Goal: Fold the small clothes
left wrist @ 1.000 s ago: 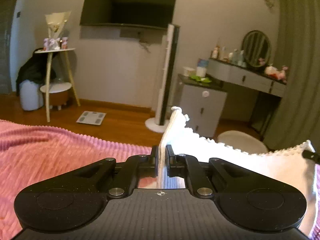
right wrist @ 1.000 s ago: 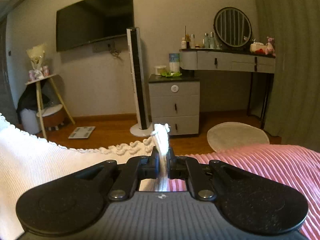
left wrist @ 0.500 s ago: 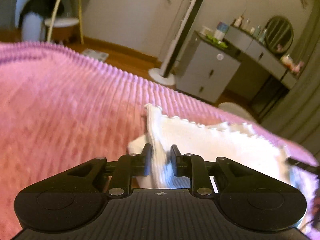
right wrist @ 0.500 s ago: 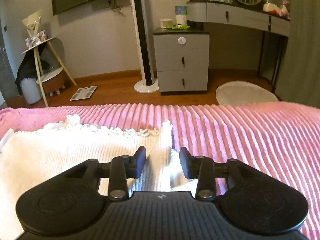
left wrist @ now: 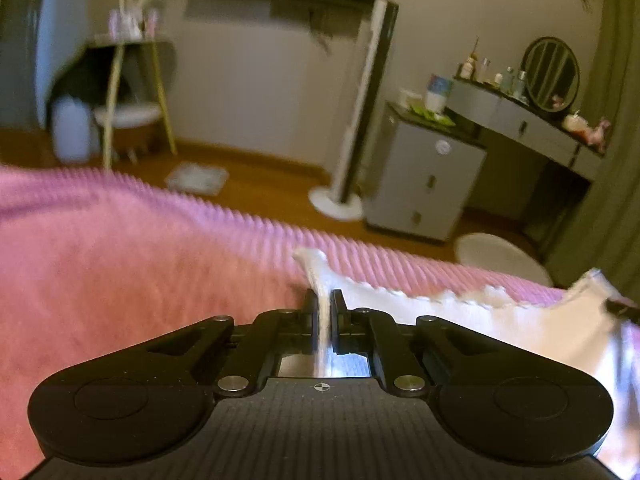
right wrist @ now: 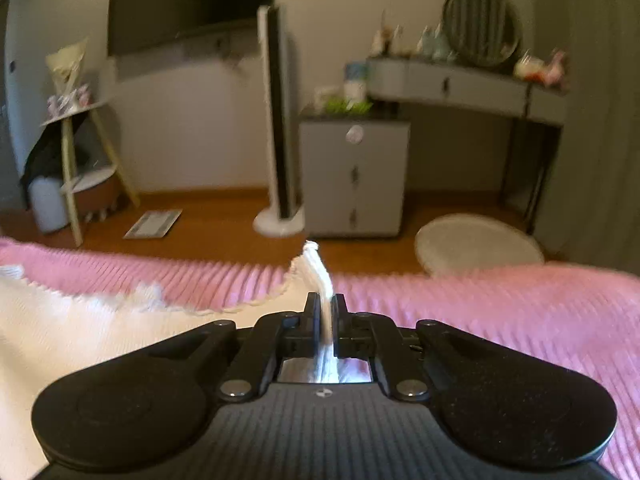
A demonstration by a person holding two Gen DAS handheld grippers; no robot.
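A small white knitted garment (left wrist: 440,320) with a scalloped edge lies across the pink ribbed bedspread (left wrist: 120,280). In the left wrist view my left gripper (left wrist: 322,300) has its jaws closing tight on the garment's left corner. The cloth is pinched between the pads, and a tuft sticks up past the tips. In the right wrist view the garment (right wrist: 80,328) spreads away to the left. My right gripper (right wrist: 326,300) is closing the same way on the right corner, with cloth pressed between its pads above the bedspread (right wrist: 480,312).
Beyond the bed's far edge is wooden floor with a tower fan (right wrist: 280,120), a grey drawer cabinet (right wrist: 354,176), a round white rug (right wrist: 476,244) and a bathroom scale (right wrist: 154,224). A dressing table (right wrist: 460,80) and a tripod shelf stand (right wrist: 80,140) line the wall.
A second ago both grippers held the garment up. They lowered it onto the bed and opened over its corners. Now both are shut on the corners again.
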